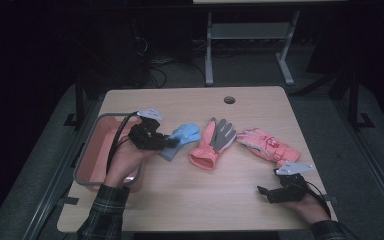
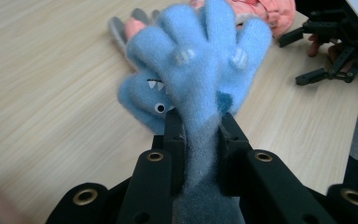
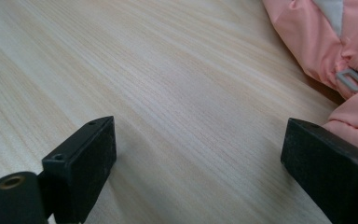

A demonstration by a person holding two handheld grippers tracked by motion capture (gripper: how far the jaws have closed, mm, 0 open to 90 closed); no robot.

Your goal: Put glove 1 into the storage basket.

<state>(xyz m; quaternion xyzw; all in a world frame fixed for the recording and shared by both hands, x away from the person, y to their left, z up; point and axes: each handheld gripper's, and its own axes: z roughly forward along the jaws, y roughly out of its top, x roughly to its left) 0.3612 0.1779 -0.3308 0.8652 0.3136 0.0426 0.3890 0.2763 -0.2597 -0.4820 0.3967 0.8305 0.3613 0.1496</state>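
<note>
At the left of the high view a pink bin (image 1: 92, 150) sits on the wooden surface (image 1: 195, 195), its near-left edge seeming to reach the surface's edge, though the dim light makes that hard to judge. Just right of it my left claw (image 1: 169, 143) is clamped on the cuff of a fuzzy blue glove (image 2: 196, 70), which fans out beyond my jaws with its little eye and teeth showing. Right of centre lies an orange-and-grey glove (image 1: 212, 142), then a pink padded glove (image 1: 267, 145). At lower right my right claw (image 1: 262, 192) rests low over the surface, jaws spread wide and empty, the pink glove beside one jaw.
</note>
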